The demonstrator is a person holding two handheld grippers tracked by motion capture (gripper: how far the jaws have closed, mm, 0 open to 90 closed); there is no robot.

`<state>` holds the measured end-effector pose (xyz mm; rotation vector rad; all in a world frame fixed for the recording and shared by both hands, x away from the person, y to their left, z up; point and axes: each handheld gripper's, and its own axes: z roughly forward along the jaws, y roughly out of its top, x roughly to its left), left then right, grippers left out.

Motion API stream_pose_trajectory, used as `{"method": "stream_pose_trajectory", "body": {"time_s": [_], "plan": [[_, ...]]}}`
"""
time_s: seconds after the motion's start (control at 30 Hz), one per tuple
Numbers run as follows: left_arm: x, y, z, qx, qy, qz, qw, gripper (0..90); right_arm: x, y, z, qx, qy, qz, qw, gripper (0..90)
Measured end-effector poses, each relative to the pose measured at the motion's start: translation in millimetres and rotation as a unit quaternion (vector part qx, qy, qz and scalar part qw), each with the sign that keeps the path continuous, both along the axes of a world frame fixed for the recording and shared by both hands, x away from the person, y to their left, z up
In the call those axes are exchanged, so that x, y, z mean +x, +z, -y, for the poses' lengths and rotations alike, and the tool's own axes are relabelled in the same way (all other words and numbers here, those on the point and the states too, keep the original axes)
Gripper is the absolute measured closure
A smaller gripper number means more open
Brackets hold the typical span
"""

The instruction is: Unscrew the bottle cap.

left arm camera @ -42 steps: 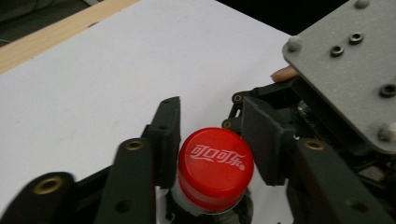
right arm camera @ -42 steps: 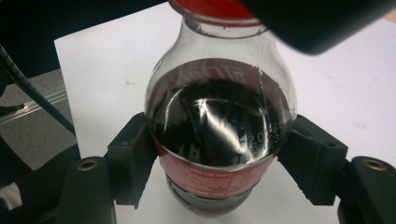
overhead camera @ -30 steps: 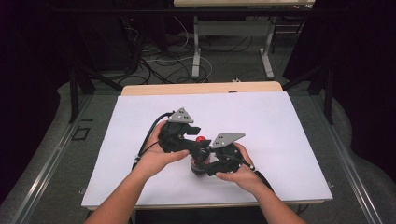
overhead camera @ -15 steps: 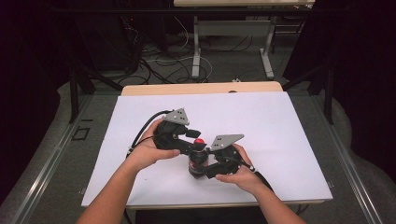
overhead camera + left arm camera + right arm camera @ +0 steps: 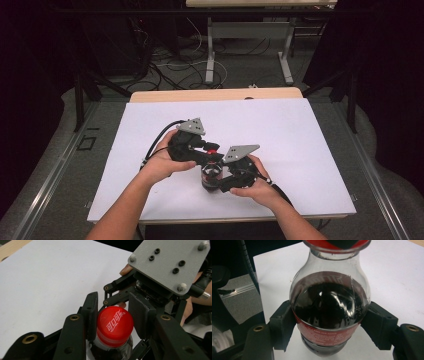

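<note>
- My right gripper (image 5: 331, 327) pinched the cola bottle (image 5: 329, 312) around its red-labelled body, pads pressed on both sides.
- My left gripper (image 5: 114, 320) sat around the red cap (image 5: 115, 326), one pad touching, the other just beside it.
- The bottle stood upright on the white table (image 5: 300, 135), near its front edge.

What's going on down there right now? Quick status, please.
Right gripper clamped on the cola bottle at its body. Left gripper jaws around the red cap, left pad touching, a slight gap at the right. White table around them bare.

bottle (image 5: 210, 176) upright on table (image 5: 310, 150)
</note>
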<state>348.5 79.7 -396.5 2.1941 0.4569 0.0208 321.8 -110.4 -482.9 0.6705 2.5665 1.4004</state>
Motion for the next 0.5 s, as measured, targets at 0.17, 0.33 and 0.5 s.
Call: {"method": "stream_pose_trajectory", "body": {"time_s": [0.17, 0.33, 0.5], "plan": [[-7.7, 0.1, 9.7, 0.01, 0.066, 0.013, 0.9977, 61.3, 2.0, -0.6, 1.4, -0.003, -0.015, -0.001, 0.9999, 31.3], [-15.3, 0.6, 21.1, 0.023, 0.141, 0.015, 0.9897, 61.4, 2.7, -1.1, 2.0, -0.006, -0.037, 0.003, 0.9993, 31.3], [-17.5, -0.4, 27.3, 0.026, 0.172, 0.027, 0.9843, 61.5, 3.3, -1.2, 3.2, -0.015, -0.048, -0.001, 0.9987, 31.3]]}}
